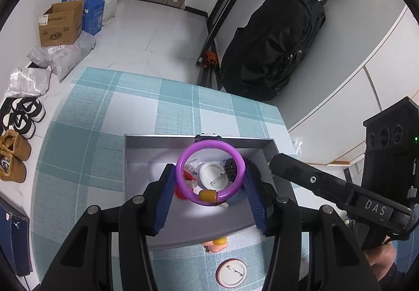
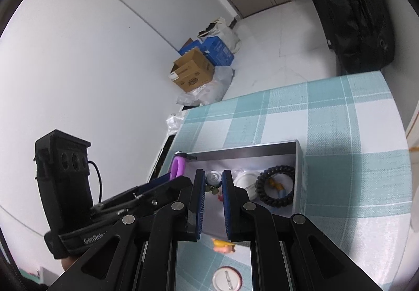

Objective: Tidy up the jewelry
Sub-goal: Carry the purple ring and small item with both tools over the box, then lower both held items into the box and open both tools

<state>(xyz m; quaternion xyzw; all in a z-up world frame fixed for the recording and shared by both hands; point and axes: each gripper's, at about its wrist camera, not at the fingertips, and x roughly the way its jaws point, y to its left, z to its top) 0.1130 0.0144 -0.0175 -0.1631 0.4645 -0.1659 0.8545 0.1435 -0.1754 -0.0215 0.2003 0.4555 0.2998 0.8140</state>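
Two tongs are in play, and my left tongs (image 1: 210, 181) carry the load: their blue ribbed pads press on either side of a purple plastic bangle with an amber bead (image 1: 209, 172), clamped across its width and held above the open grey shallow box (image 1: 162, 138). The ring faces my left camera, so its opening looks straight down at the box floor, and the way to the floor runs directly ahead along the pads. In my judgement the coming move is a short lowering and a release, and it belongs to the left side alone.

My right tongs (image 2: 212, 204) hang just beside the box's near wall with a narrow gap between the pads and nothing in them; they are the farther of the two from the bangle.

Inside the box lie a white round pin badge (image 1: 213, 175), a black spiral hair tie (image 2: 275, 187), a red trinket (image 1: 187, 174) and some small pieces I cannot make out. On the teal-and-white checked cloth of the bench (image 1: 110, 107), toward its near edge, two things are not yet put away: a small pink-and-yellow figure (image 1: 217, 244) touching the box's near wall and a second white round pin badge (image 1: 231, 272) nearer me.
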